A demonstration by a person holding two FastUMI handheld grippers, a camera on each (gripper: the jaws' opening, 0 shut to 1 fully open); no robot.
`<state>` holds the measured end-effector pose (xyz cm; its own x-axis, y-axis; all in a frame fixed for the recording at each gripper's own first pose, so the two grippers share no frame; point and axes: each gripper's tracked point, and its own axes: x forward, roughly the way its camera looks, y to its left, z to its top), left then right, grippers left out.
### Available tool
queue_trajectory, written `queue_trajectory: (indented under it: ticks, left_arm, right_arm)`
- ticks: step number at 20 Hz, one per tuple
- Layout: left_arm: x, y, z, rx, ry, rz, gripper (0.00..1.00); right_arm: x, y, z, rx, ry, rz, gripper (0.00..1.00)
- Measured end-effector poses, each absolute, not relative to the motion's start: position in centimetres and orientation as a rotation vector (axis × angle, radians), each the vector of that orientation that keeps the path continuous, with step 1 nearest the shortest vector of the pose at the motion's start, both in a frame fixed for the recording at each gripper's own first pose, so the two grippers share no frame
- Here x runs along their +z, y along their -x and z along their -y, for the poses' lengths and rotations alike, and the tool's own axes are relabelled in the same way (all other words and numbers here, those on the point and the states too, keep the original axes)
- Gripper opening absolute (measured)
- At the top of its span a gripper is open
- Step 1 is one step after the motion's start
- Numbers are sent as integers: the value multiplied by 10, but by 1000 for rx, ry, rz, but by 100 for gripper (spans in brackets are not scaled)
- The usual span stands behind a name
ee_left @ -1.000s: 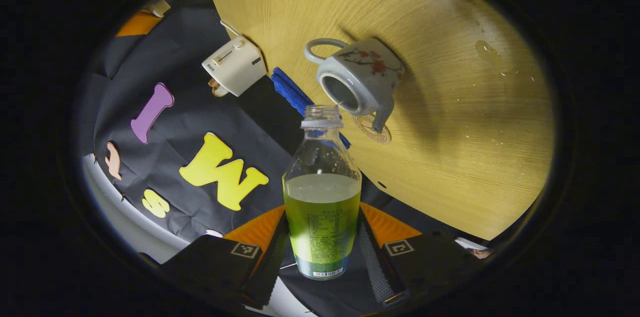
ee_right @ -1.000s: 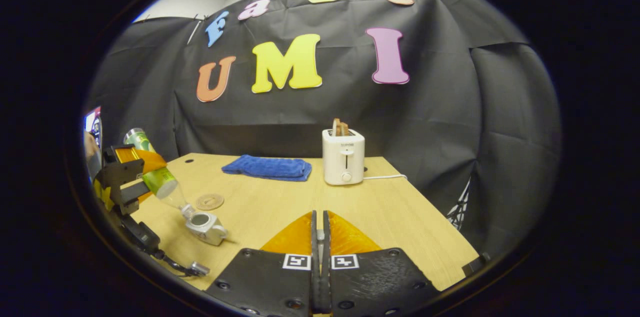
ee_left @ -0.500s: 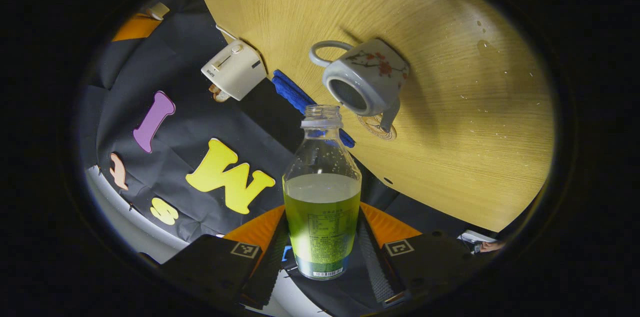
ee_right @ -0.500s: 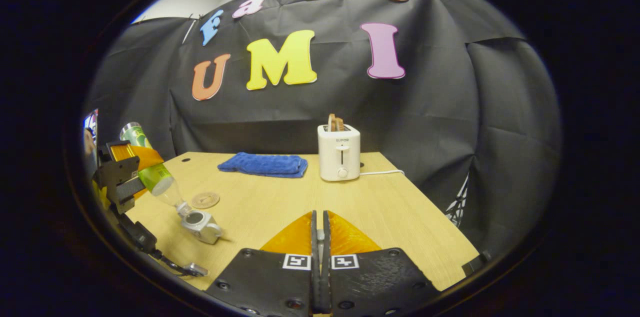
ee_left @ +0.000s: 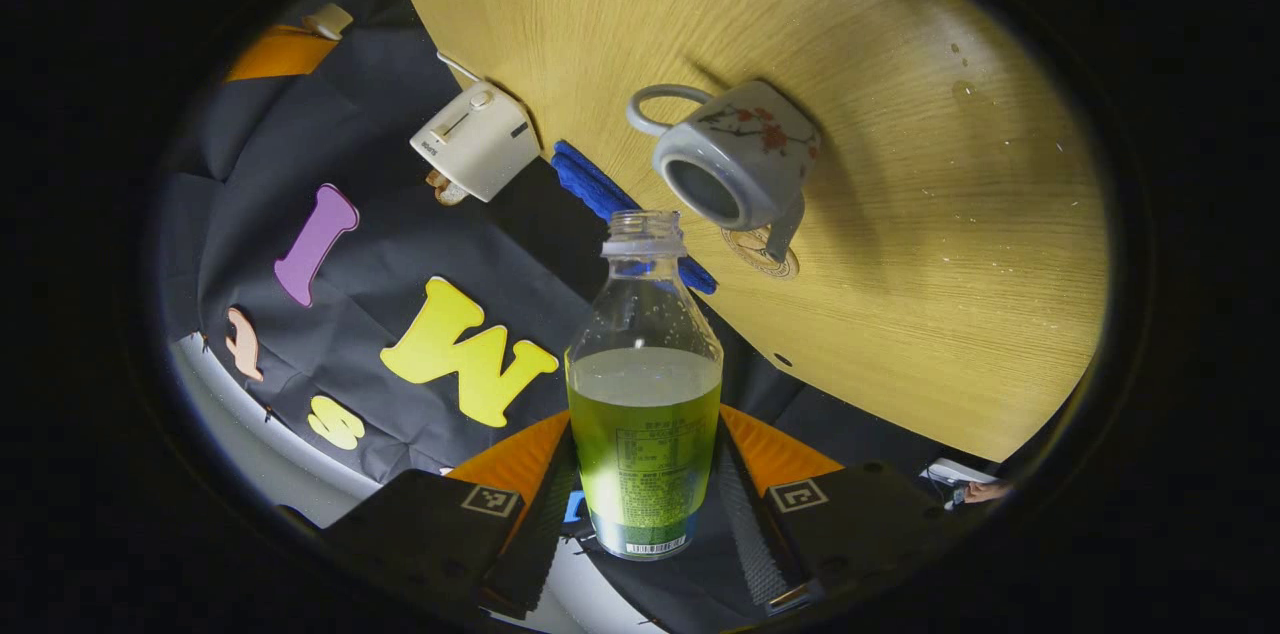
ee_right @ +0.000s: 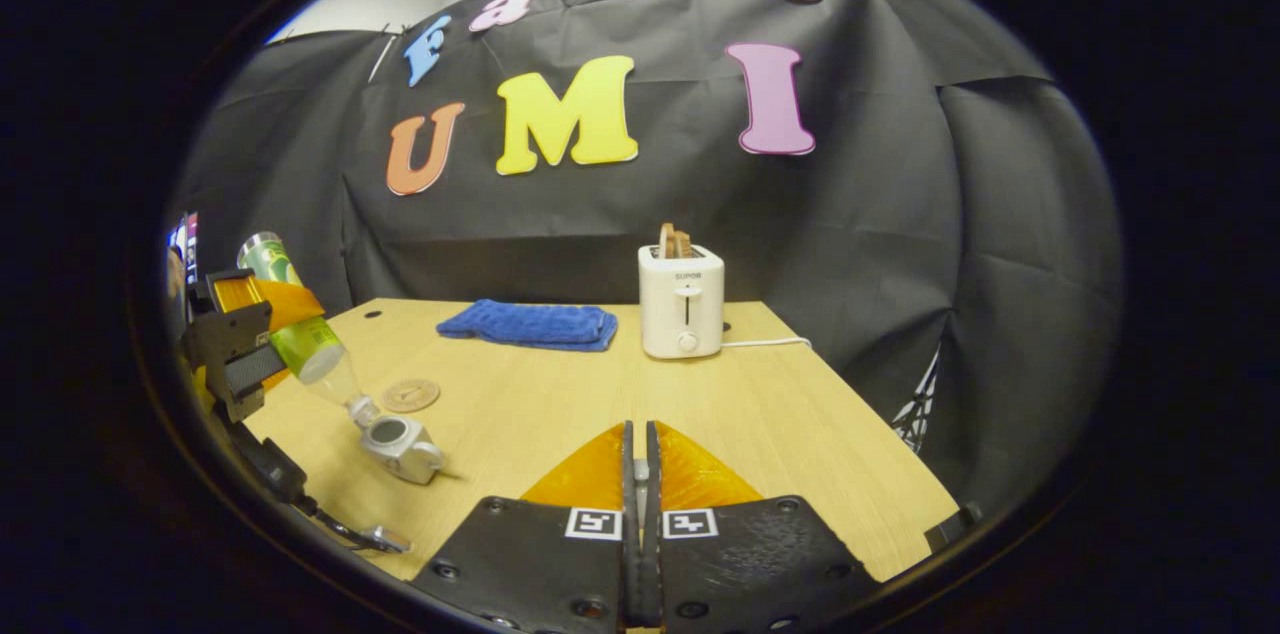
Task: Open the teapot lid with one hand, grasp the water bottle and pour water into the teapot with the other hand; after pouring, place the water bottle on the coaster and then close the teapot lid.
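My left gripper (ee_left: 645,474) is shut on a clear bottle (ee_left: 645,394) with a green label and no cap. In the right gripper view that bottle (ee_right: 300,339) is tilted steeply, its mouth right at the opening of the teapot (ee_right: 400,439). The white teapot (ee_left: 735,159), with a red flower pattern, stands lidless on the table. A round coaster (ee_left: 765,254) lies just beyond it. My right gripper (ee_right: 640,444) is shut above the table's near side; a small pale piece of the lid shows pinched between its fingers, and the rest of the lid is hidden.
A white toaster (ee_right: 682,314) with toast stands at the back of the wooden table (ee_right: 780,404), a folded blue cloth (ee_right: 530,324) to its left. A dark cable (ee_right: 330,519) trails below the left gripper (ee_right: 235,344). Water drops dot the tabletop.
The left gripper with the bottle has shifted slightly, staying tilted at the teapot's opening. The right gripper has stayed shut and has barely moved.
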<state>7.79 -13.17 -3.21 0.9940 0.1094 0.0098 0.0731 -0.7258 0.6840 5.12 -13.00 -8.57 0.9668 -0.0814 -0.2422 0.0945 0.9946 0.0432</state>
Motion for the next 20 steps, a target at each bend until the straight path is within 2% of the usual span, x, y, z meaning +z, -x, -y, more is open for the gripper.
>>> queue_trajectory:
  ticks: [8,9,10,20]
  left_arm:
    - [-19,-76,117,41,-2170,-72,75]
    - [-18,-77,113,37,-2109,-83,72]
    - [-19,-78,109,22,-2036,-94,75]
    - [9,-109,102,-26,-1291,-56,75]
  right_arm:
    - [-86,-51,144,-125,-53,-241,0]
    - [-86,-51,144,-127,-53,-239,0]
    - [-85,-51,144,-128,-53,-239,0]
    - [-83,-50,139,-125,-45,-229,0]
